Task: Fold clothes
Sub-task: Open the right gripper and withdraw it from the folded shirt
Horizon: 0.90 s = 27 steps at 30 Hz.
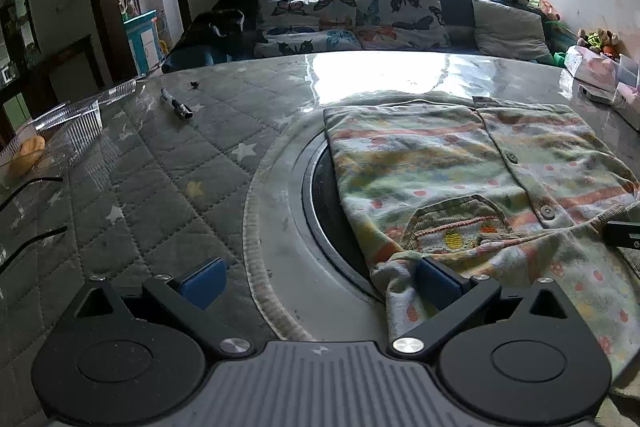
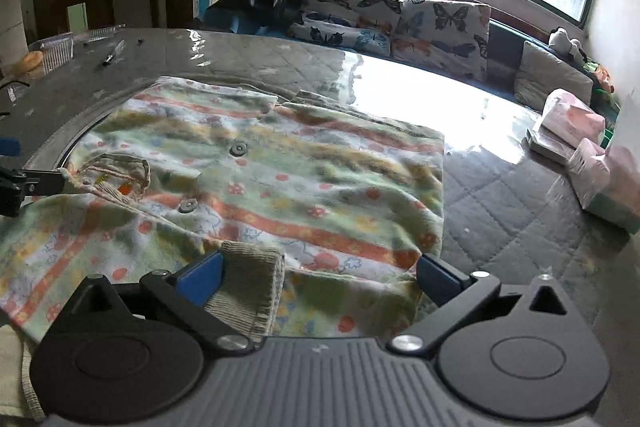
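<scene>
A child's flowery striped cardigan (image 1: 460,167) with buttons and a corduroy pocket lies flat on the table, its sleeve folded across the lower front. It also shows in the right wrist view (image 2: 280,163). My left gripper (image 1: 320,287) is open at the garment's near left edge; its right pad (image 1: 434,285) touches the cloth, its left pad (image 1: 204,283) is over bare table. My right gripper (image 2: 320,283) is open over the near hem, with the ribbed sleeve cuff (image 2: 248,287) lying between the pads against the left one.
The table has a quilted star cover (image 1: 160,187) under glass and a round inset ring (image 1: 312,211). A pen (image 1: 176,105) and clear plastic containers (image 1: 68,131) lie at left. Tissue packs and boxes (image 2: 592,163) sit at right. A sofa with butterfly cushions (image 1: 360,19) stands behind.
</scene>
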Motion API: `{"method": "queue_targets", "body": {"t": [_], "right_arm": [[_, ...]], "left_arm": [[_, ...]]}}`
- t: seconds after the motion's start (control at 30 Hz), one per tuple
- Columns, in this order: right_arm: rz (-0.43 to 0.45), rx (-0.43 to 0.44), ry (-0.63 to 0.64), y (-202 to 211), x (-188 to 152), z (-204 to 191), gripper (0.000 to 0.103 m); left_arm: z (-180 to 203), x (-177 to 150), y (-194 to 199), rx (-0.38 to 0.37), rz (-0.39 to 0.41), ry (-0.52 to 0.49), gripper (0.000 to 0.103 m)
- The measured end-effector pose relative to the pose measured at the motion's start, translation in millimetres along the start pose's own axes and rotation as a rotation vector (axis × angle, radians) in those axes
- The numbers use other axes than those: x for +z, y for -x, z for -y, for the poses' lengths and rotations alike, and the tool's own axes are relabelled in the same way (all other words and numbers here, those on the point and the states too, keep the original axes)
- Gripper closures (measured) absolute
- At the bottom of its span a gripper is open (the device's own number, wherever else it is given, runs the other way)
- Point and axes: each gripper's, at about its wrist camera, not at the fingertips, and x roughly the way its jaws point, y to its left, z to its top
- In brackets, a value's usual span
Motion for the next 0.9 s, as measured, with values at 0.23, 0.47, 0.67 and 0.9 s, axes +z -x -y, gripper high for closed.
{"method": "queue_targets", "body": {"t": [0.23, 0.47, 0.67, 0.9], "right_arm": [[0.000, -0.037, 0.028, 19, -11, 7, 0.000], [-0.006, -0.041, 0.011, 33, -25, 16, 0.000], [0.032, -0.018, 0.035, 55, -30, 11, 0.000], [-0.010, -0.015, 0.038, 49, -45, 10, 0.000]], "left_arm": [[-5, -2, 17, -0.020, 0.018, 0.010, 0.000], [-7, -14, 20, -0.004, -0.009, 0.007, 0.000], [-4, -22, 44, -0.051, 0.014, -0.026, 0.000], [2, -37, 46, -0.060, -0.011, -0.063, 0.000]]}}
